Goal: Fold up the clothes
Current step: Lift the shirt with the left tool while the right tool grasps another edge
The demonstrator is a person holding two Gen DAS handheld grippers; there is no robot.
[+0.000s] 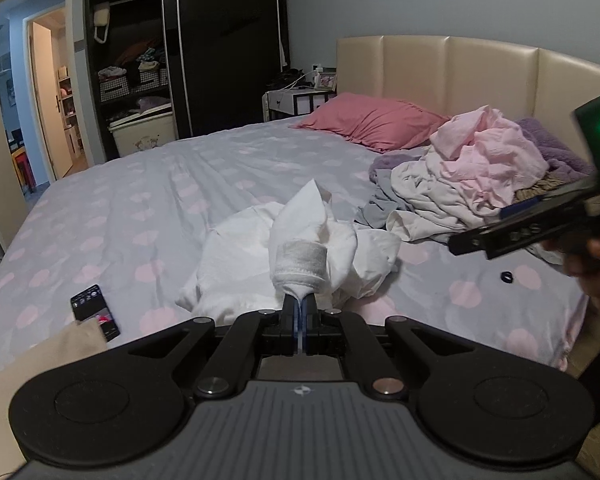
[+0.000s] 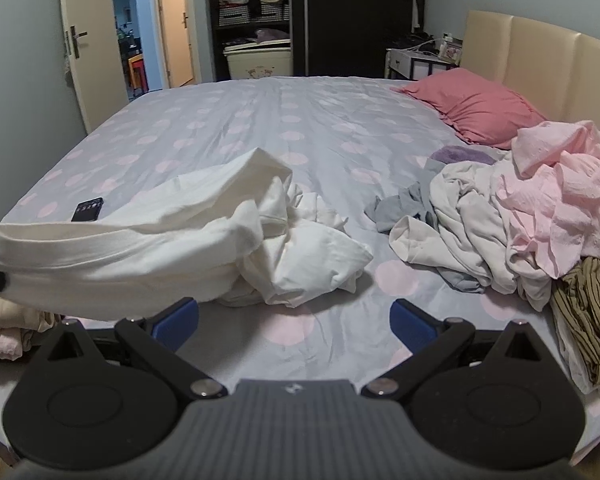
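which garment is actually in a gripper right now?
The white garment: the left gripper is shut on its hemmed edge. The pink garment and the rest of the pile lie untouched; the right gripper is open and empty.

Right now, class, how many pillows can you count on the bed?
1: a pink pillow lies against the headboard, behind the heap of unfolded clothes. That heap may hide another.

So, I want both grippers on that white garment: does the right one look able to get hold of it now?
Probably yes. The right gripper is open and holds nothing, and the white garment, pinched by the left gripper, lies on the bed just ahead with nothing between.
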